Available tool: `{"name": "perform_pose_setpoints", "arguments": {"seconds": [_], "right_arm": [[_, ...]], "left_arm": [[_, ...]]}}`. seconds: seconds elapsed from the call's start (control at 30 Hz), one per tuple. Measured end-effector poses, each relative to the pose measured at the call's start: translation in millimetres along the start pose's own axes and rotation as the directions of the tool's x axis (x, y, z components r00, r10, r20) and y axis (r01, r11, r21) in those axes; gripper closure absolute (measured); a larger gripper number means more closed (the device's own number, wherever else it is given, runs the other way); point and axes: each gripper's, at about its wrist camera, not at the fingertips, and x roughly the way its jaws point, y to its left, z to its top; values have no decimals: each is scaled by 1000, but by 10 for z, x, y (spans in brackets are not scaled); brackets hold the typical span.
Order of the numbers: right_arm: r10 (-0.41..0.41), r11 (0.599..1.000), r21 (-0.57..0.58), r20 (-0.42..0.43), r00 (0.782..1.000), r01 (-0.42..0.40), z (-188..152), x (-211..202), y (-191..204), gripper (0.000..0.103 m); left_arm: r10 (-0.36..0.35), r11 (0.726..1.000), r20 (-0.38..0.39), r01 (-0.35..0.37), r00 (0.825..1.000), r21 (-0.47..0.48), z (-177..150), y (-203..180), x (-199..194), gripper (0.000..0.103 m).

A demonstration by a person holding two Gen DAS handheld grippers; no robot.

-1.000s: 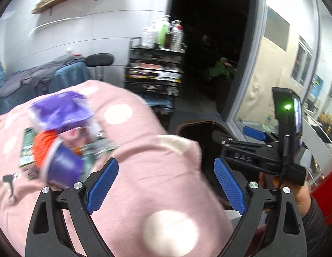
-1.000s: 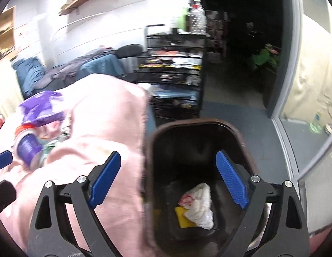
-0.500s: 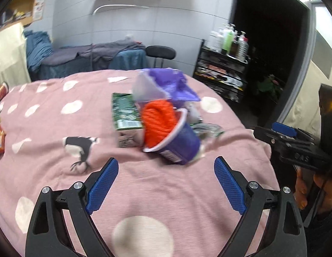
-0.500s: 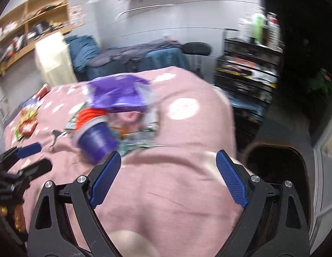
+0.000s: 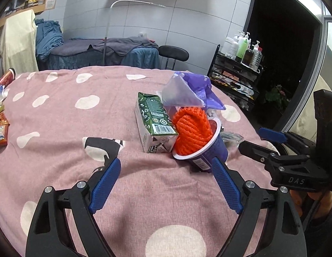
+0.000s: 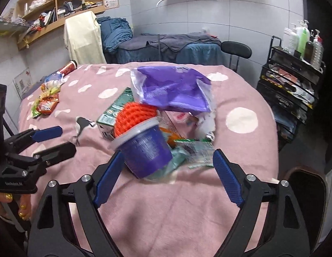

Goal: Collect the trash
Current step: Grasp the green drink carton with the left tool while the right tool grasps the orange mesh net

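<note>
Wrappers (image 6: 193, 152) blurred (perhaps foil), bin (image 6: 305, 184) cropped

Left gripper (image 5: 166, 184) and right gripper (image 6: 169, 177) — both closing slightly, empty.

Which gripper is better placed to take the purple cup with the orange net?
Right, probably. The purple cup lies just ahead of the open right gripper, touching one blue finger. The left gripper is open too, but the cup sits off toward one finger.

hidden: purple cup (image 6: 146, 150) covers wrappers | bin (image 6: 305, 184) cut off
</note>
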Motion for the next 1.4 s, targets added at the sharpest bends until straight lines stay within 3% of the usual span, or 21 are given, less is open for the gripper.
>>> {"name": "perform_pose_setpoints", "arguments": {"seconds": [0.13,0.33,0.43,0.5,0.57,0.63,1.03,1.23,1.3,1.4], "right_arm": [[58,998,-21,18,998,-58,207,61,126,25],[33,989,-142,-35,999,-37,407,385,465,37],[-27,983,-180,-64,998,15,425,604,542,57],[-64,977,-206,-51,997,52,432,642,564,78],[-40,983,-182,-44,998,31,468,608,508,89],[-5,989,-146,-25,1000,1,494,513,425,91],[-5,999,-50,132,991,12,565,-181,106,93],[-25,1000,8,157,987,24,493,-389,-91,93],[-29,999,21,153,988,27,449,-414,-131,93],[-38,999,42,148,988,33,380,-446,-211,93]], "left_arm": [[7,1000,11,-6,1000,-19,30,57,-11,18],[21,999,-16,-22,1000,-37,-12,155,43,18],[28,999,-20,-29,999,-45,-2,218,55,18],[28,998,-23,-30,999,-54,16,265,69,18],[24,997,-28,-26,999,-68,49,321,95,18],[18,997,-33,-21,999,-76,83,353,132,18],[-51,997,-117,43,992,-65,472,197,587,18],[-5,1000,-213,-2,977,-31,628,79,1026,25],[27,999,-244,-33,969,-20,646,75,1159,34],[62,998,-275,-60,960,15,603,68,1264,39]]}}
